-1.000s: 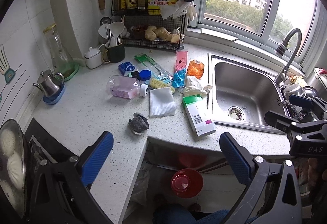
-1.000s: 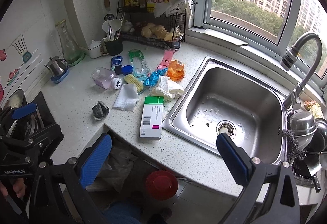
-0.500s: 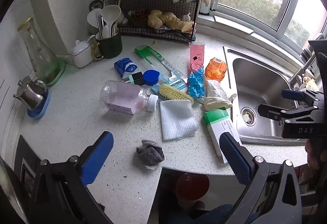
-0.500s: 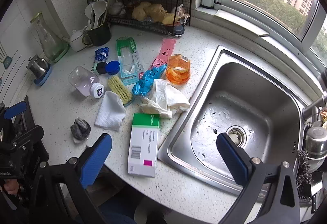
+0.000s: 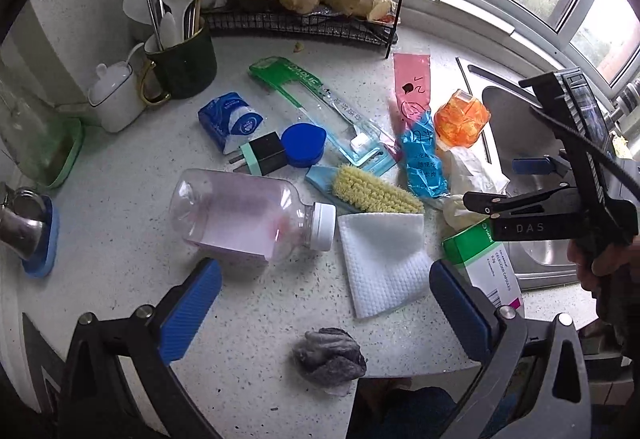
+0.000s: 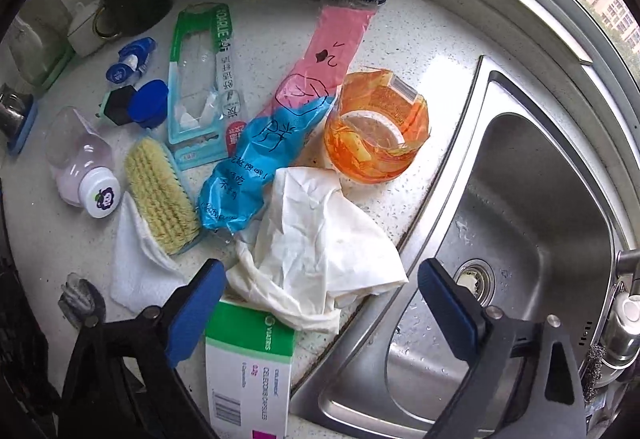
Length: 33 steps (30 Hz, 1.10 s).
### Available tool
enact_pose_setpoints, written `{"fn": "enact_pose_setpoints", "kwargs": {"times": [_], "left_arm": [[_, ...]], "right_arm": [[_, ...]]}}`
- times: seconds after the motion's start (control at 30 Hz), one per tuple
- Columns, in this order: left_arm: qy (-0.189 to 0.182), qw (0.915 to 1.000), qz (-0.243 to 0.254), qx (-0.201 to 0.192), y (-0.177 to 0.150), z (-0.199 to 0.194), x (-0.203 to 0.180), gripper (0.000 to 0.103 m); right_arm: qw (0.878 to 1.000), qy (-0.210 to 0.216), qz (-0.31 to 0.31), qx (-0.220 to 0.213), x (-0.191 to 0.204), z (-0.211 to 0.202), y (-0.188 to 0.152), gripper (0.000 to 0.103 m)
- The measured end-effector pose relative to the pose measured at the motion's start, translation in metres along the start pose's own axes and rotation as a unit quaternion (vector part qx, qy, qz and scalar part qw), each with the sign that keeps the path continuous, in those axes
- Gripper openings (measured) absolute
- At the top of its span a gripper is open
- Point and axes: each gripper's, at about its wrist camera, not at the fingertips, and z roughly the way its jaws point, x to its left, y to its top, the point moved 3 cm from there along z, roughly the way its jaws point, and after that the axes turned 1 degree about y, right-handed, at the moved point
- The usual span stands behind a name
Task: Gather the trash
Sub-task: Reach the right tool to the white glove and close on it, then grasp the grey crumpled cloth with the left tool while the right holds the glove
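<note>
- Trash is spread over the countertop (image 5: pixel 120 199) just beside the sink (image 6: pixel 520 219): a crumpled white tissue (image 6: pixel 320 239), a blue wrapper (image 6: pixel 256 167), a pink wrapper (image 6: pixel 332 47), an orange plastic cup (image 6: pixel 376 131) and a green-and-white medicine box (image 6: pixel 248 367).
- The right gripper (image 6: pixel 320 303) is held wide, pointing down, with the tissue's lower folds between its pads; its jaws have just been closing a little, yet nothing is pinched.
- The left gripper (image 5: pixel 324 303) is spread too, above a flat white cloth (image 5: pixel 384 259) and near a grey crumpled wad (image 5: pixel 330 357); nothing is gripped.
- Risks, as judged from this layout:
  - Only a loose flap of the tissue may be caught, so that it tears or slips out when lifted.
  - The left pad of the right gripper sits just beside the medicine box, which lies near the counter's front edge (it could be pushed off).
  - The blue wrapper overlaps the tissue and may be dragged along, then dropped.
  - The orange cup touches the tissue's upper edge; a sideways pull could tip it toward the sink.
  - Things that look like keepers (a scrub brush (image 6: pixel 160 195), a plug adapter (image 5: pixel 262 155), a clear bottle (image 5: pixel 248 217)) are mixed in and could be taken by mistake.
</note>
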Motion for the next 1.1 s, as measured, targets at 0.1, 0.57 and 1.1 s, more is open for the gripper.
{"fn": "enact_pose_setpoints", "kwargs": {"times": [0.1, 0.57, 1.1], "left_arm": [[-0.004, 0.9999, -0.004, 0.009, 0.002, 0.008, 0.004, 0.103], [0.003, 0.9996, -0.026, 0.011, -0.005, 0.006, 0.014, 0.103], [-0.012, 0.9989, -0.036, 0.027, -0.046, -0.01, 0.009, 0.103]], "right_arm": [[1.0, 0.004, -0.002, 0.016, -0.001, 0.01, 0.001, 0.088], [0.999, 0.042, 0.032, -0.001, -0.015, 0.021, -0.011, 0.017], [0.99, 0.034, 0.096, -0.101, -0.029, -0.071, -0.038, 0.013]]}}
